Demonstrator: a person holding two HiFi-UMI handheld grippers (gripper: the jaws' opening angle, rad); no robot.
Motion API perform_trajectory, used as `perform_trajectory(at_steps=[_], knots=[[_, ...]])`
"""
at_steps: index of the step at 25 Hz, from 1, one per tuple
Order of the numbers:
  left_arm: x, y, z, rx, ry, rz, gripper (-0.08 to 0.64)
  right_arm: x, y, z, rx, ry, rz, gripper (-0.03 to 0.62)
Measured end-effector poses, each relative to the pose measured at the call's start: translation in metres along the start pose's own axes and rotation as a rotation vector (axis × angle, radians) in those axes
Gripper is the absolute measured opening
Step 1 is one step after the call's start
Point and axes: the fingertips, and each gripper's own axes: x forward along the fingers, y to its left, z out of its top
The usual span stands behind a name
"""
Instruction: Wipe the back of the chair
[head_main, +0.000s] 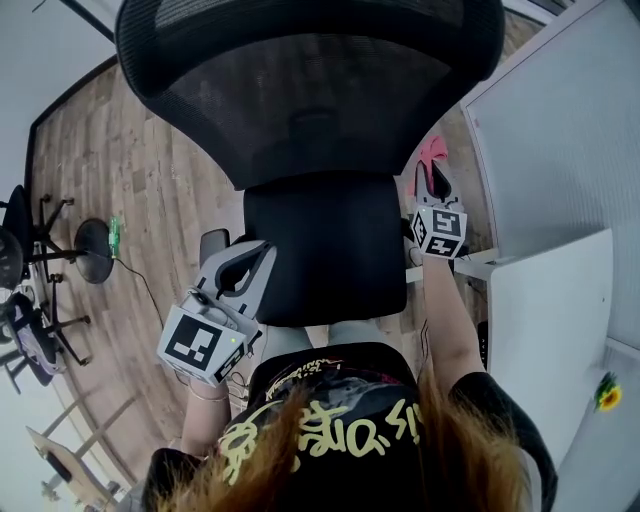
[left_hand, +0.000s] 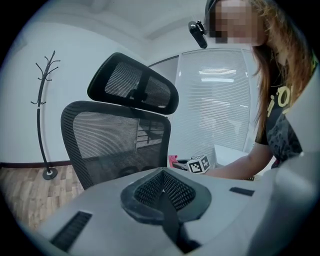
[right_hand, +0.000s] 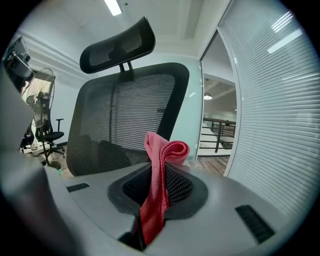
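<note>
The left gripper (left_hand: 161, 176), jaws closed and empty, faces the black mesh office chair's backrest (left_hand: 117, 140).

No word, number or brand can be read. Yellow graffiti-style lettering runs across the person's black shirt (head_main: 320, 435), but it is too stylised to make out. The marker cubes (head_main: 200, 345) bear only black-and-white square patterns.
</note>
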Motion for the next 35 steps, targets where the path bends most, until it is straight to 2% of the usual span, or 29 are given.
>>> perform_trajectory(at_steps=[8,13,20,28,35], knots=[[-0.001,0.009,-0.009,-0.011,0.03,0.009,-0.007,0.021,0.021,-0.008,-0.008,0.014,0.035,0.058],[-0.003,0.011,-0.009,-0.009,0.023,0.009,-0.008,0.029,0.042,-0.016,-0.063,0.038,0.066,0.058],[-0.022,0.022,-0.02,-0.023,0.038,0.049,-0.008,0.041,0.076,-0.019,-0.078,0.042,0.106,0.058],[-0.054,0.049,-0.032,-0.037,0.055,0.101,-0.008,0.059,0.13,-0.014,-0.02,0.022,0.117,0.058],[-0.072,0.067,-0.038,-0.037,0.051,0.096,-0.006,0.066,0.191,-0.006,0.024,0.014,0.159,0.058]])
